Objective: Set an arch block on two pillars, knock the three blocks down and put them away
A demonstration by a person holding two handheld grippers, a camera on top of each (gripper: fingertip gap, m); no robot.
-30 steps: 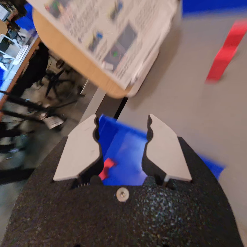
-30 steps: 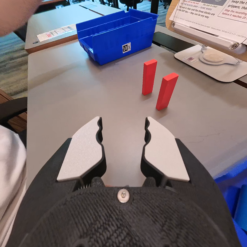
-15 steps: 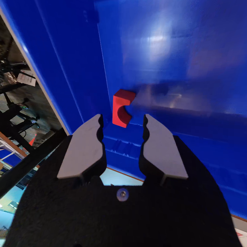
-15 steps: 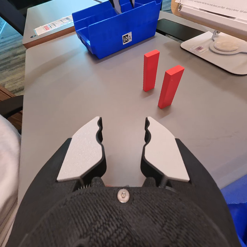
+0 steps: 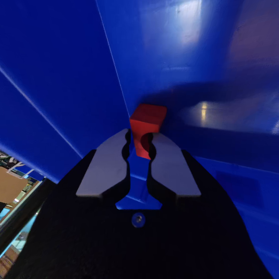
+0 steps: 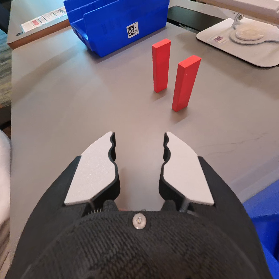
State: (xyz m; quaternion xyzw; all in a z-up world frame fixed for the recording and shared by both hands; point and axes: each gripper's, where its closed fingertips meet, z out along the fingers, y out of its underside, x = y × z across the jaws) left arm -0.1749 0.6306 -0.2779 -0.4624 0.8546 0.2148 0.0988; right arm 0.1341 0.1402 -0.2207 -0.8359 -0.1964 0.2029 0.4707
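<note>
Left wrist view dim: glossy blue plastic bin wall [image 5: 166, 60] shows soft white glare patches at upper and middle right; black gripper body underexposed, edges slightly blurred, wide-angle bending at borders. Right wrist view bright, even overhead light; two upright red rectangular blocks [image 6: 161, 66] cast short soft shadows on matte grey tabletop [image 6: 75, 105]; corners smeared.

On the near wall of the blue bin [image 6: 114, 25] ahead of me I see a white sticker [image 6: 132, 29] with a black square code and a single digit beside it. A long white label strip [image 6: 43, 19] with a red patch and fine print lies on the far table, too small to read. The white stand base [image 6: 241, 45] carries a small sticker [image 6: 217, 39], also illegible.
</note>
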